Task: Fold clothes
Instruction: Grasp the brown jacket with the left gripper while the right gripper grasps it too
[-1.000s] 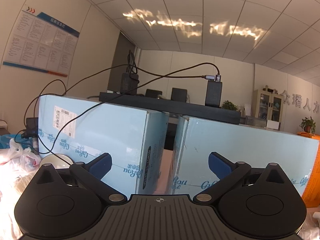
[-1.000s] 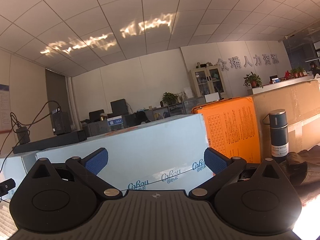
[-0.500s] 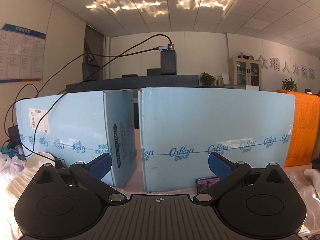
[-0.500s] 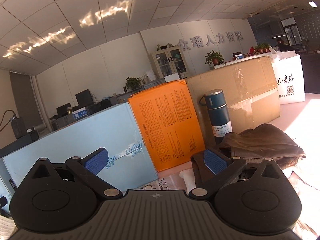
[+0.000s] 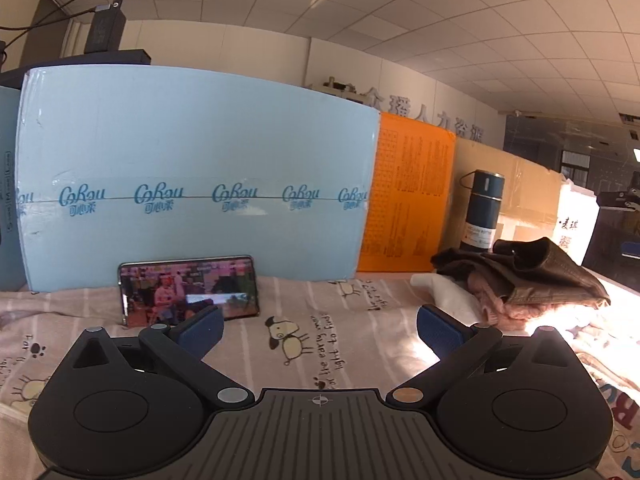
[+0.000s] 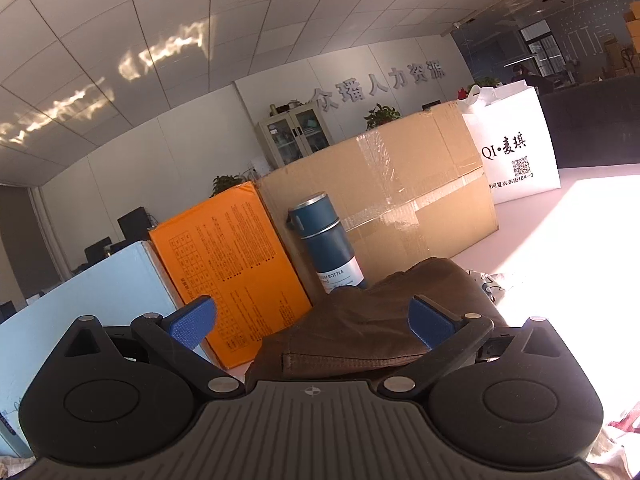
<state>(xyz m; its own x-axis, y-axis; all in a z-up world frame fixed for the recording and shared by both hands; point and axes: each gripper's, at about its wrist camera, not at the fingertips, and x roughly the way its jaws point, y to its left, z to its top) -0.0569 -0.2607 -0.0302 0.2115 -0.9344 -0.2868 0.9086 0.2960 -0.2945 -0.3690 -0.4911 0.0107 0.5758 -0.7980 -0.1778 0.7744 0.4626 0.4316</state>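
Note:
A pile of clothes lies at the right of the cartoon-print sheet (image 5: 312, 300): a brown garment (image 5: 536, 272) on top of pink (image 5: 496, 300) and white (image 5: 444, 294) pieces. My left gripper (image 5: 318, 326) is open and empty, above the sheet, left of the pile. In the right wrist view the brown garment (image 6: 372, 320) lies just in front of my right gripper (image 6: 312, 322), which is open and empty, with its jaws to either side of the cloth's near edge.
A phone (image 5: 188, 290) leans against a light blue box (image 5: 192, 184). An orange box (image 5: 408, 204), a dark blue bottle (image 5: 482, 210) and a brown cardboard box (image 6: 400, 184) stand behind the pile. A white bag (image 6: 516, 148) stands at the far right.
Both grippers have swung to the right and tilted down. The phone, sheet and clothes pile have come into the left view; the brown garment is now close in front of the right gripper.

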